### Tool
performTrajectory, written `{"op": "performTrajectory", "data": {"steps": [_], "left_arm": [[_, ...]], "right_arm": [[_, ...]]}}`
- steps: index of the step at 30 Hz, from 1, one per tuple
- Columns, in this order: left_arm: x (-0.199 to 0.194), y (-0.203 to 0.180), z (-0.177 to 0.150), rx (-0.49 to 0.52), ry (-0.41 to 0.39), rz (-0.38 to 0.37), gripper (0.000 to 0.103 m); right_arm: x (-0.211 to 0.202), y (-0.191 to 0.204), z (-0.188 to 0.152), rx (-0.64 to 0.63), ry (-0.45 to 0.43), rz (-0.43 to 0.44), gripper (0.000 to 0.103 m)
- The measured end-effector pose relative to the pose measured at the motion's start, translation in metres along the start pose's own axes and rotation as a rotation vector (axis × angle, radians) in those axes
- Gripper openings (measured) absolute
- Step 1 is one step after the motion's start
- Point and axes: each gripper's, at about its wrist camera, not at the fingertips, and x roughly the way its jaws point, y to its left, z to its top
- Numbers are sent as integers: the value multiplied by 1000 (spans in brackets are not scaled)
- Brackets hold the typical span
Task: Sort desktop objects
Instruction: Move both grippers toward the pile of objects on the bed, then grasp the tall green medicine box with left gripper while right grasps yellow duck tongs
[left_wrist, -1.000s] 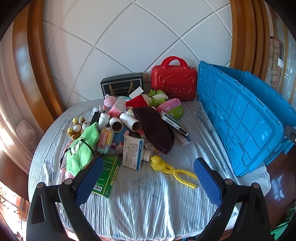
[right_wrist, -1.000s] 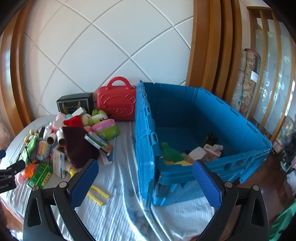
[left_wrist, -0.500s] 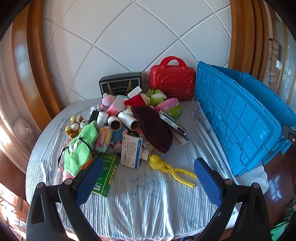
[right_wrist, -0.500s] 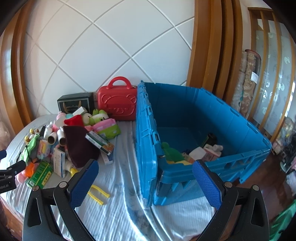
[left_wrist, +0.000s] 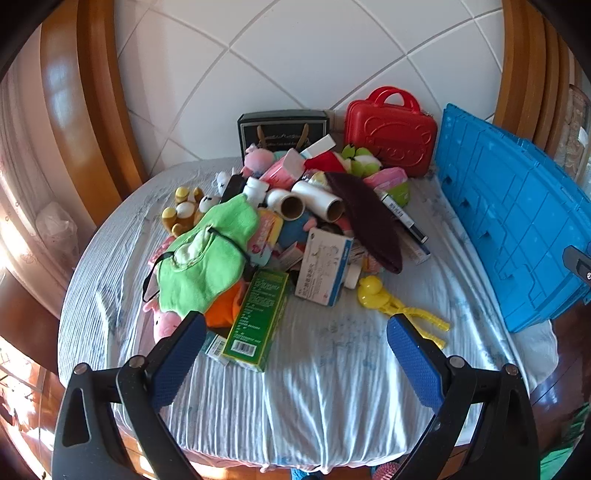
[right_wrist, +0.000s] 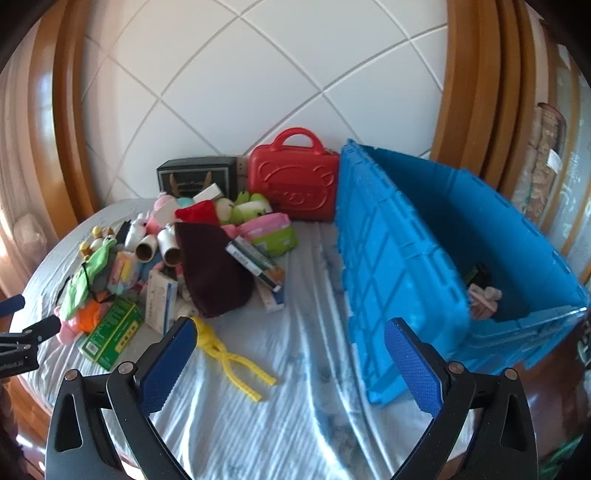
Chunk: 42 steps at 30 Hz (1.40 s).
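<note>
A cloth-covered table (left_wrist: 332, 387) holds a toy pile (left_wrist: 280, 229) beside a blue crate (right_wrist: 406, 258); left gripper (left_wrist: 295, 354) and right gripper (right_wrist: 288, 354) hover wide open, empty.

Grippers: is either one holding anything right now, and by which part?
Nothing is held. The left gripper and right gripper both stand open with only the table cloth showing between their pads; the yellow duck tongs lie untouched.

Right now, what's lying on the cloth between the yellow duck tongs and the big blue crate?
Nothing: between the yellow duck tongs and the blue crate there is only bare wrinkled tablecloth, clearest in the right wrist view.
</note>
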Motion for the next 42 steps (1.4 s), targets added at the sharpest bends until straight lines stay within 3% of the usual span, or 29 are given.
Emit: {"op": "performTrajectory", "data": {"steps": [8,20,29,35,36,38,40,42], "left_arm": [[76,27,-15,19,163,-33,100],[194,36,-13,14,339,17,100],[231,29,-21,40,434,9,100],[239,13,-28,84,454,-15,99],[239,11,-29,87,460,-18,97],[242,8,-32,84,482,-57,72],[244,5,-36,81,510,-92,57],[242,0,-39,97,505,-82,57]], "right_arm": [[82,56,-15,-25,190,88,103],[221,92,-40,-96,422,173,103],[276,113,-56,-109,524,198,103],[292,119,-65,-128,562,186,87],[295,119,-67,-128,569,184,83],[299,120,-70,-124,579,183,81],[300,121,-72,-125,583,187,75],[301,123,-73,-126,587,193,70]]}}
